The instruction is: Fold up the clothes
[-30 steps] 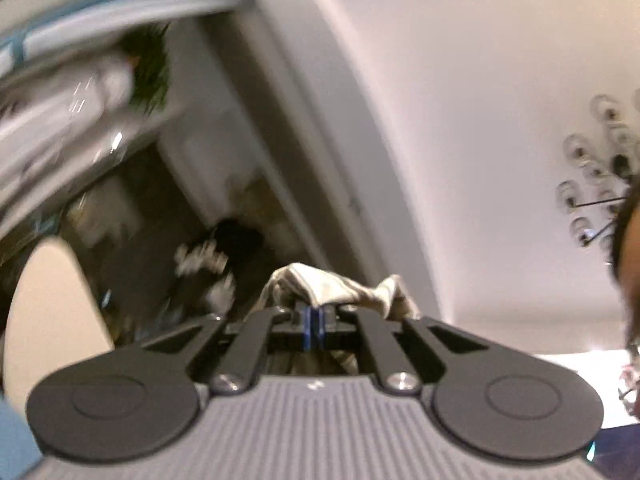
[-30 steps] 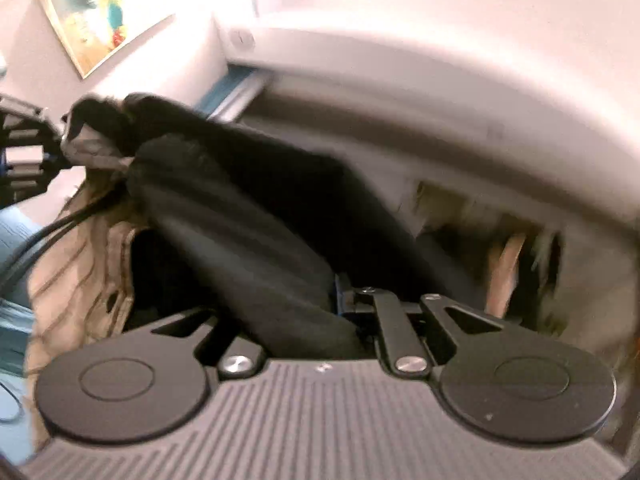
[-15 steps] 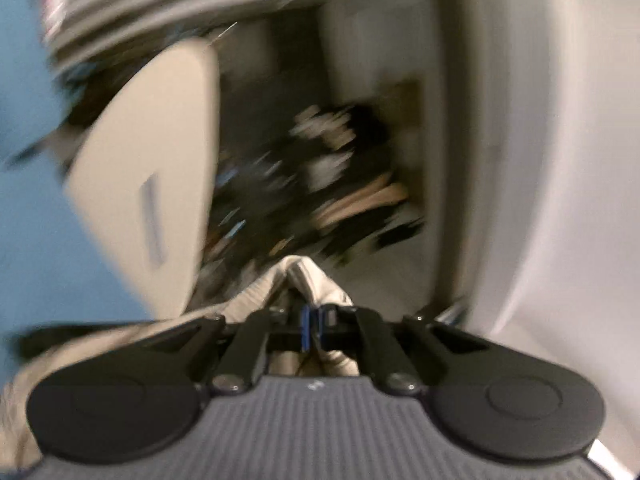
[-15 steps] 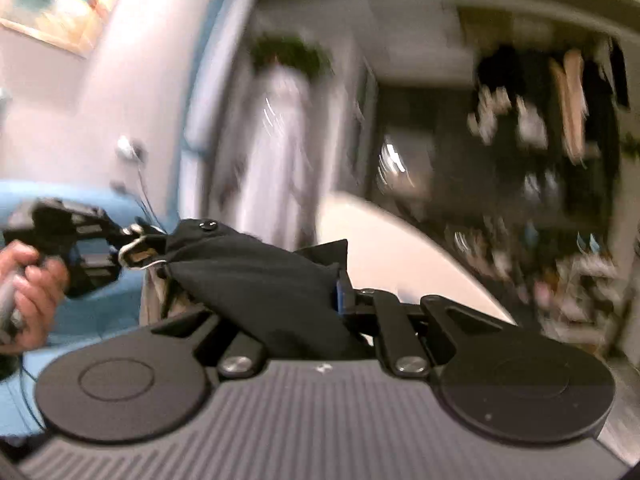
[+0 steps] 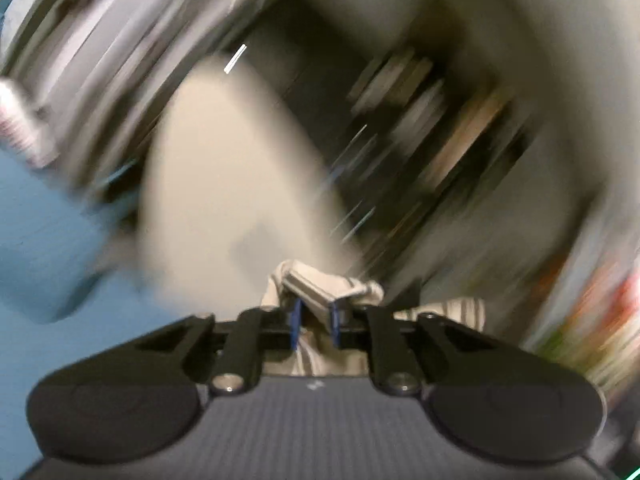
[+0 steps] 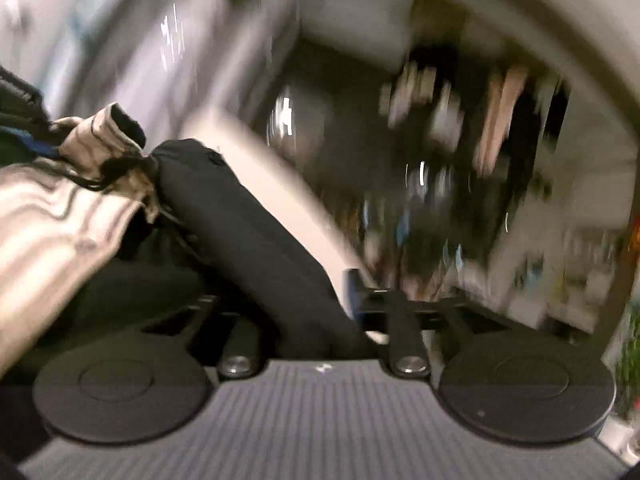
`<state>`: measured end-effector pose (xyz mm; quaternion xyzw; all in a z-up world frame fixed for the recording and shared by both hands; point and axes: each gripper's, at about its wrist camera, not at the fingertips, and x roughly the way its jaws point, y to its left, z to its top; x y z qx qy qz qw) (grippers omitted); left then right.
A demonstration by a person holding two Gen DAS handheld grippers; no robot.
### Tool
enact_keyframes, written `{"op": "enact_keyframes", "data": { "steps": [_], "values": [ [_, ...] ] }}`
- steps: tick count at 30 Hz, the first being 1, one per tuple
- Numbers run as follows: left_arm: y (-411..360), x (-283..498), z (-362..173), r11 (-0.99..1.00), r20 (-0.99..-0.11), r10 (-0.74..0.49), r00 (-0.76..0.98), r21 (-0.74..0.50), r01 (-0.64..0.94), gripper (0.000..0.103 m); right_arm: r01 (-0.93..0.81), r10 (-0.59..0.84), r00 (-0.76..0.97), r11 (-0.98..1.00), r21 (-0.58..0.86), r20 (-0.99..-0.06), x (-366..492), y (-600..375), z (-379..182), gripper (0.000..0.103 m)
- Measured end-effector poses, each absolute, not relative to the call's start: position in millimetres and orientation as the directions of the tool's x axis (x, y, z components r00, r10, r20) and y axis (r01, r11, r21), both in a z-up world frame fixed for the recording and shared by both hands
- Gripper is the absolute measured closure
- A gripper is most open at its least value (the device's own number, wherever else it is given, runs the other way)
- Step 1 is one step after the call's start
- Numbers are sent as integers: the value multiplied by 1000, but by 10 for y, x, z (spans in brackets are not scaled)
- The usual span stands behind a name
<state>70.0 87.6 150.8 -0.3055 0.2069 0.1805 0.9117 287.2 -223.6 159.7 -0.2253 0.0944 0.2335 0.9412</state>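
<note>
background: heavily motion-blurred in both wrist views; a cream chair back [image 5: 224, 184] and a blue bed cover [image 5: 44, 240] are streaking past, with dark clutter behind; sharper half a second ago.
change, left: the blue pads were sitting together on the cloth a second ago; now a gap is showing between them.
change, right: the pads were pinched on the black fabric half a second ago; now the right-hand pad is standing clear.
left tool [image 5: 316, 320]: jaws are opening, partly apart; a cream striped fold of the garment [image 5: 328, 284] is lying between and over the pads; whether the pads are pressing on it is not clear.
right tool [image 6: 304, 304]: jaws are opening, about halfway; the black garment [image 6: 248, 240] is draping across the gap and hiding the left-hand finger; the right-hand pad is just off the fabric.
garment location: bunched in the air between the two tools; in the right wrist view the cream striped part is at far left, beside the black part.
</note>
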Motion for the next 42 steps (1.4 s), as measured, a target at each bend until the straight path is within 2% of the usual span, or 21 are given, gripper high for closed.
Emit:
{"op": "enact_keyframes", "data": {
  "steps": [1, 3, 4, 5, 8, 11, 13, 15, 16, 17, 18, 21, 23, 25, 28, 30, 31, 33, 36, 39, 42],
  "values": [
    [948, 716, 1250, 728, -552, 200, 810, -469, -500, 75, -513, 349, 830, 783, -352, -435, 3059, -2167, 1267, 41],
    [1042, 516, 781, 683, -610, 179, 772, -489, -544, 58, -532, 386, 799, 811, -244, -461, 2941, -2343, 948, 23],
    [1055, 365, 642, 671, -616, 186, 765, -490, -557, 35, -523, 398, 787, 836, -168, -471, 2809, -2511, 717, 3],
    [1056, 195, 558, 666, -618, 208, 758, -479, -572, 20, -512, 408, 775, 853, -101, -483, 2706, -2651, 525, 0],
    [1278, -260, 413, 646, -638, 319, 701, -395, -653, 19, -429, 449, 658, 883, 190, -604, 2469, -3150, -250, 0],
    [1495, -396, 263, 641, -703, 371, 607, -280, -715, 19, -338, 456, 588, 889, 310, -668, 2239, -3426, -906, 0],
    [1623, -429, 39, 713, -792, 298, 533, -186, -676, 18, -346, 507, 505, 860, 375, -699, 2058, -3403, -1192, 0],
    [1539, -308, -209, 851, -884, 133, 448, -130, -510, 18, -408, 538, 427, 832, 376, -727, 1860, -3253, -1325, 0],
    [1457, -264, -267, 888, -898, 100, 428, -114, -445, 18, -500, 517, 415, 817, 286, -749, 1782, -3115, -1279, 29],
    [1435, -226, -261, 901, -903, 88, 420, -108, -420, 19, -559, 490, 418, 803, 209, -765, 1733, -3029, -1221, 87],
    [1373, -163, -287, 929, -914, 62, 400, -93, -358, 19, -553, 456, 448, 817, 162, -769, 1744, -3056, -1135, 96],
    [1107, -78, -413, 981, -943, 31, 333, -34, -189, 19, -427, 250, 684, 899, -99, -685, 1776, -3322, -772, 94],
    [994, 31, -559, 989, -960, 37, 276, -4, -146, 20, -187, -19, 874, 909, -372, -485, 1827, -3678, -468, 93],
    [902, 160, -682, 994, -968, 64, 244, 41, -100, 20, 20, -233, 896, 871, -491, -377, 2014, -4126, -389, 84],
    [944, 375, -680, 992, -954, 68, 292, 34, -120, 46, 103, -362, 804, 866, -489, -471, 2184, -4611, -414, 23],
    [994, 476, -693, 990, -951, 59, 305, 17, -139, 75, 122, -327, 819, 902, -414, -471, 2017, -4737, -399, 17],
    [1024, 491, -700, 989, -949, 62, 311, 16, -149, 102, 122, -313, 830, 909, -398, -461, 1960, -4715, -394, 17],
    [1110, 527, -686, 984, -943, 81, 324, 23, -179, 102, 95, -247, 863, 936, -338, -441, 1720, -4605, -402, 17],
    [1329, 450, -421, 946, -879, 286, 382, 196, -258, 102, 38, -144, 901, 966, -256, -410, 1308, -4461, -473, 17],
    [1603, 364, -21, 831, -722, 550, 421, 421, -364, 102, -74, -28, 935, 959, -273, -355, 848, -4113, -436, 17],
    [2249, 387, 434, 561, -455, 827, 331, 628, -539, 100, -194, 58, 937, 906, -377, -344, 635, -3715, -493, 17]
  ]
}}
